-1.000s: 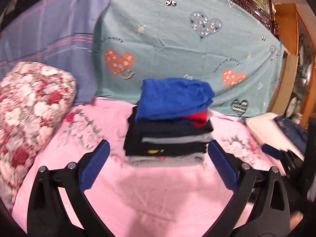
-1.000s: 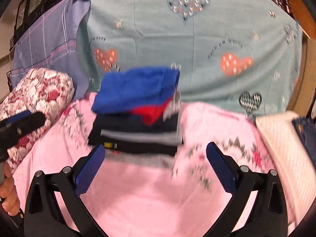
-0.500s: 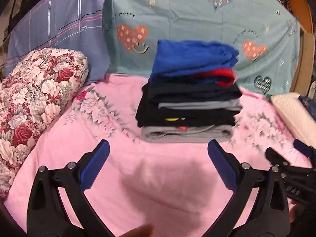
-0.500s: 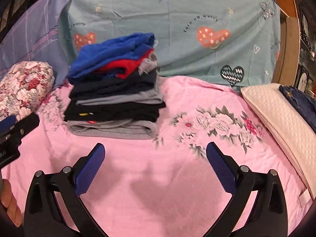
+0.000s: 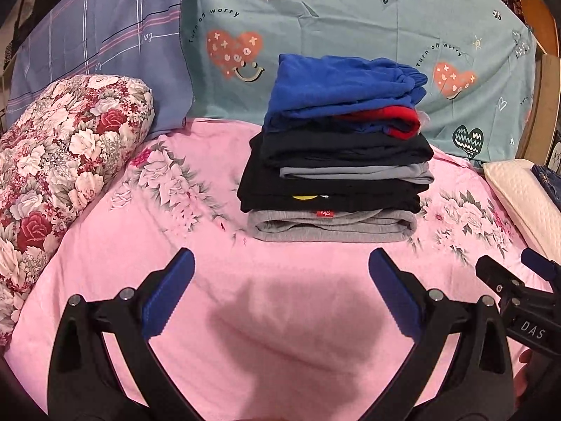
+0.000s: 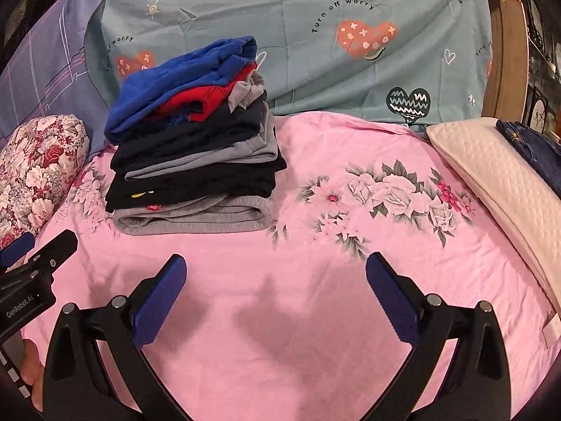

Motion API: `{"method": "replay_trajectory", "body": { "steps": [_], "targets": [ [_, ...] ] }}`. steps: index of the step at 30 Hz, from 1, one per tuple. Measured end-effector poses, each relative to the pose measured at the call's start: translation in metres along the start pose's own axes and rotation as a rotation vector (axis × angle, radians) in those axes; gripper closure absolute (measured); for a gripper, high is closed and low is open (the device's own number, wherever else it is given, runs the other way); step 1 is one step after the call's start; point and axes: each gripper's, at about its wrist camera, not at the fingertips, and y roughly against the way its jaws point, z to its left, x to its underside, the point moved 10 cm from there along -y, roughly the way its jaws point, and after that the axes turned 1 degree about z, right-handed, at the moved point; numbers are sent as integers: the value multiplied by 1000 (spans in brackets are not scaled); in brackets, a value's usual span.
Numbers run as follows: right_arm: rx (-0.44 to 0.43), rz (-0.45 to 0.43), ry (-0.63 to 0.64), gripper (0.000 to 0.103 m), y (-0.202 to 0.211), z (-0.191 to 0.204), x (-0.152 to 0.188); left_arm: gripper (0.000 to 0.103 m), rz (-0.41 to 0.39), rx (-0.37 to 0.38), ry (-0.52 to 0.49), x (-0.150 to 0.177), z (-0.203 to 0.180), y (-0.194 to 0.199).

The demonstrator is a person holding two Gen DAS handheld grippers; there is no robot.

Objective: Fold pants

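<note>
Pants, folded, sit in a stack (image 5: 336, 154) on the pink floral sheet (image 5: 196, 266); I can't separate individual pairs. Beyond the stack hangs teal heart cloth (image 5: 333, 10). My left gripper (image 5: 280, 291) and right gripper (image 6: 275, 291) gape wide, empty, before the stack.

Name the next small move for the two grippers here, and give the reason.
Probably swing the right gripper toward the dark denim garment on the cream pillow at the right. Both grippers are open and empty, the stack of folded clothes looks finished, and no unfolded pants lie on the pink sheet.
</note>
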Motion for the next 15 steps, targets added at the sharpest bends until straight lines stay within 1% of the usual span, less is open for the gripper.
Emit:
{"method": "replay_trajectory", "body": {
  "steps": [5, 15],
  "targets": [
    [-2, 4, 2, 1, 0, 1, 2, 2, -10, -8, 7, -1, 2, 1],
    [-6, 4, 8, 1, 1, 4, 3, 2, 22, 4, 22, 3, 2, -3]
  ]
}}
